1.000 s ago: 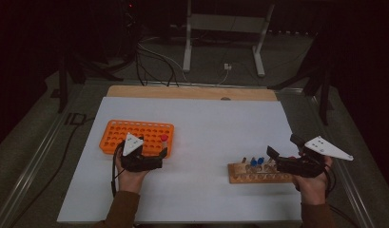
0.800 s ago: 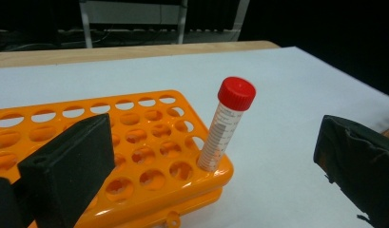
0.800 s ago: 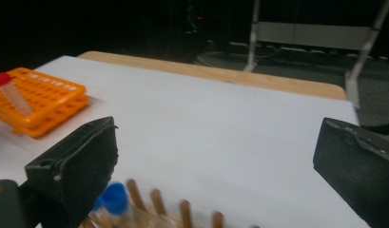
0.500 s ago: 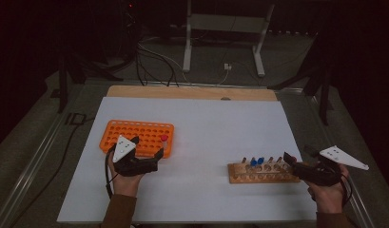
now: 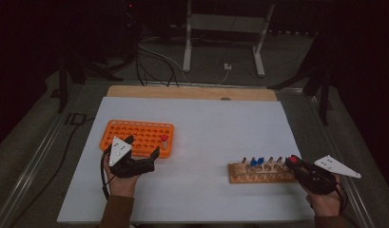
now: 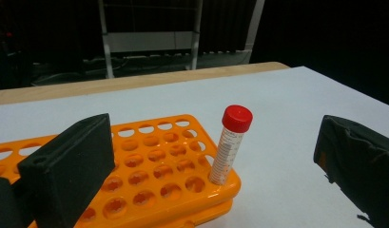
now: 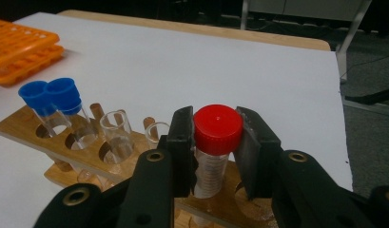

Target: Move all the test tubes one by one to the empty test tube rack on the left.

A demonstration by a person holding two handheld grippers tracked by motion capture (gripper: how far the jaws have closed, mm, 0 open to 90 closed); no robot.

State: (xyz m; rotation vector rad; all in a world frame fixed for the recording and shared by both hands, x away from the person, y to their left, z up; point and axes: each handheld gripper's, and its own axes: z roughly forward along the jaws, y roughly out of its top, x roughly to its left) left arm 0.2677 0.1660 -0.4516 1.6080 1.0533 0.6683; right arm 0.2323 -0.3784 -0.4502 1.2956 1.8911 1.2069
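The right gripper (image 7: 216, 142) had just been closing, and its two black jaws stood clamped on a clear plastic tube with a red screw cap (image 7: 218, 127), the pads pressing the cap from either side. The tube stood upright between the jaws, its lower end in a hole of the light wooden tube rack (image 7: 25, 124). Beyond the jaws and to their left stood two blue-capped tubes (image 7: 49, 95) and some open glass ones in the same rack.

To lift well, the pull should probably run straight up along the tube's axis, keeping the grip square on the cap so the tube neither tilts nor drags the rack up with it.

The left gripper (image 6: 216, 156) hung with its jaws wide apart and held nothing. Between and beyond them a second red-capped tube (image 6: 231, 142) stood in a corner hole of the orange plastic rack (image 6: 154, 166), touched by neither jaw.

The bottom of the gripped tube was hidden behind the jaws, so how deep it sat could not be told. In the high view the right gripper (image 5: 296, 164) was small and dark against the wooden rack (image 5: 258, 173).
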